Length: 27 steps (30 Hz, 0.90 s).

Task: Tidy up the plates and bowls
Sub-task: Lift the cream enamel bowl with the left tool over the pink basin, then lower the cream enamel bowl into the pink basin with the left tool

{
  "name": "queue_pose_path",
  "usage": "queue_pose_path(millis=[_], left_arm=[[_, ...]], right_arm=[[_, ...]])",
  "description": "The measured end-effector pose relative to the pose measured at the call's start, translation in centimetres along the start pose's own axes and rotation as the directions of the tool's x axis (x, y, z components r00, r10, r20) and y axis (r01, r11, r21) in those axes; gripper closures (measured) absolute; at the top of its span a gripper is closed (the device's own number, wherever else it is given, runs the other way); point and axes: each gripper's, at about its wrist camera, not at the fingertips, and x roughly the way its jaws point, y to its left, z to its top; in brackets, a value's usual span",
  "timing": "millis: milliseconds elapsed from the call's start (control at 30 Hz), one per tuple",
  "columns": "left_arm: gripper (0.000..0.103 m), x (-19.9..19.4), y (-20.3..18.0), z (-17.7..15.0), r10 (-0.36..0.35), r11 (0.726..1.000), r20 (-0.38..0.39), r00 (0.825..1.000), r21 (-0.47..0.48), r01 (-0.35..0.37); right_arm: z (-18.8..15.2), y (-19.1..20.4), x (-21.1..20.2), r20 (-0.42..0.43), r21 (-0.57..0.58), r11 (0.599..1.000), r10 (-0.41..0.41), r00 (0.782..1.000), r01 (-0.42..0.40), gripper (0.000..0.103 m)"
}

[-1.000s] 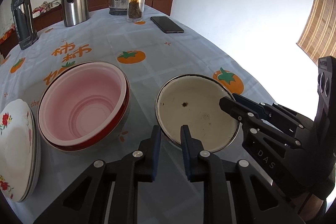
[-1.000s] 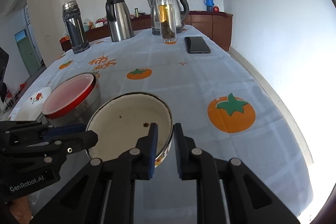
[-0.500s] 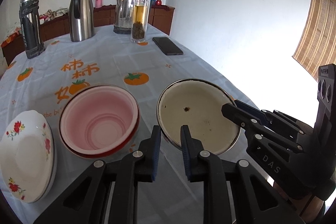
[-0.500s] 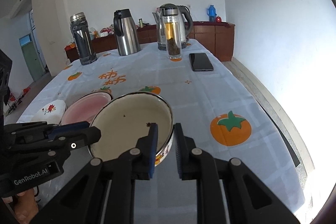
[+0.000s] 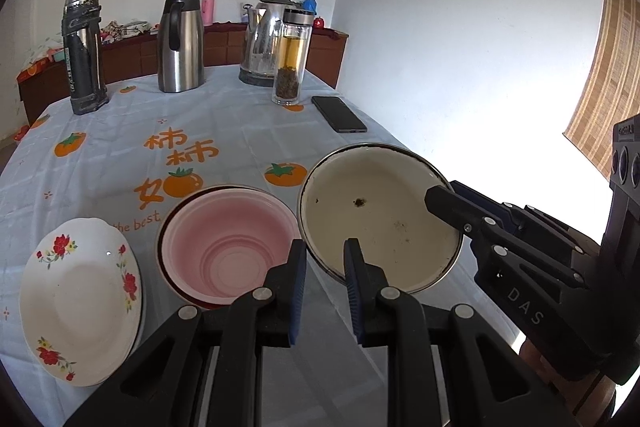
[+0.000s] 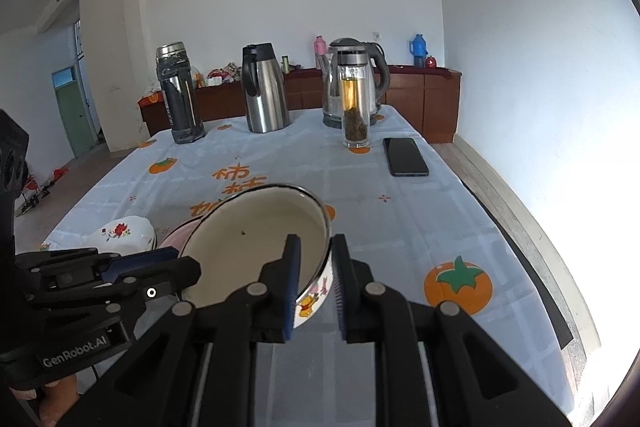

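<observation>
The right hand-held gripper is clamped on the rim of the cream enamel bowl: one finger sits inside the wall, the other outside against the cartoon print, at about 5 o'clock on the bowl in the right wrist view. The bowl is tilted, and it appears to be held off the surface, though how far it is clear cannot be told.

The left hand-held gripper has its fingers narrowly parted around the near rim of the same bowl, at about 7 o'clock on it; whether the pads actually press the rim cannot be told. In the left wrist view the right hand-held gripper grips the bowl's rim at 3 o'clock.

Just beside the enamel bowl, at its 9 o'clock, the pink bowl rests on the surface. Further toward 9 o'clock lies the white floral plate, near the pink bowl and apart from it.
</observation>
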Motion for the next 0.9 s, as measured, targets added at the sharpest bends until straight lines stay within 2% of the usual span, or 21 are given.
queue_pose_path(millis=[300,900], left_arm=[[0.082,-1.0,2.1,0.3,0.033,0.999,0.017,0.999,-0.033,-0.032],[0.082,-1.1,6.8,0.9,0.101,0.991,0.025,0.995,-0.093,-0.098]], right_arm=[[1.2,2.1,1.0,0.016,-0.023,0.999,0.038,0.999,-0.038,0.087],[1.9,5.7,5.4,-0.044,-0.063,0.994,0.084,0.995,-0.087,0.087]])
